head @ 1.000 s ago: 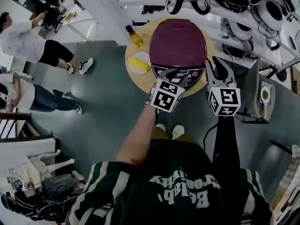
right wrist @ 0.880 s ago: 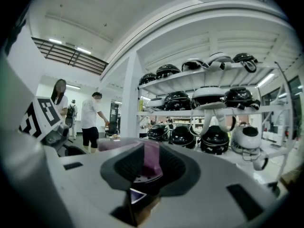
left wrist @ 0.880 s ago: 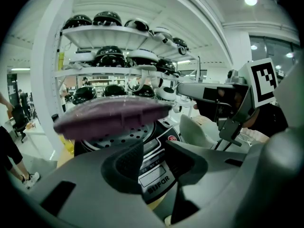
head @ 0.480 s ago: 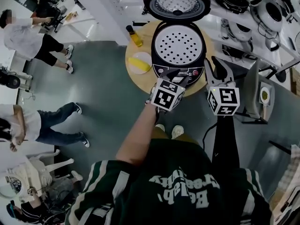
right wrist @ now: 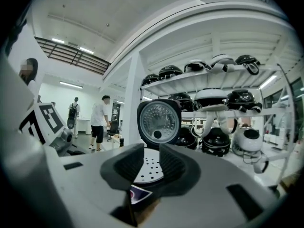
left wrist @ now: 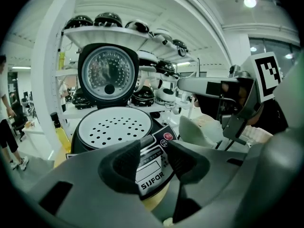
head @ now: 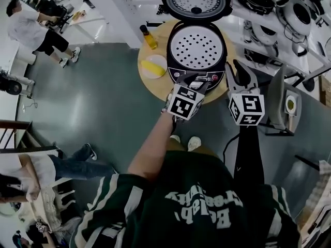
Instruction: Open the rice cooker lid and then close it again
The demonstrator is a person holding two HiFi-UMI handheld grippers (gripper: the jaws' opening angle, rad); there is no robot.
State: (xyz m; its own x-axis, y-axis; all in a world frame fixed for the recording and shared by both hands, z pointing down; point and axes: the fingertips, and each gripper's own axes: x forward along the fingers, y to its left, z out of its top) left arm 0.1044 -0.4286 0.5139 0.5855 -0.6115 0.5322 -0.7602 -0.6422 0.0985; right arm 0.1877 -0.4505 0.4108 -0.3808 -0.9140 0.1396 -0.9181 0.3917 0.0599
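As the lid (head: 195, 0) stands raised, closing is called for; left gripper (left wrist: 154, 158) jaws opening, right gripper (right wrist: 151, 165) spread, both empty.

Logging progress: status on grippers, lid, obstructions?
Left gripper opening, nothing between jaws. Right gripper open, empty. Lid fully up. Bottle, plate beside cooker, clear of lid.

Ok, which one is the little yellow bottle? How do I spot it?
Find the round wooden table holding the purple rice cooker with its lid up. Left of the cooker in the head view, by the table's far edge, stands a small bottle of yellow liquid with a dark cap. It stands upright, unlike the yellow thing lying flat on the white plate.
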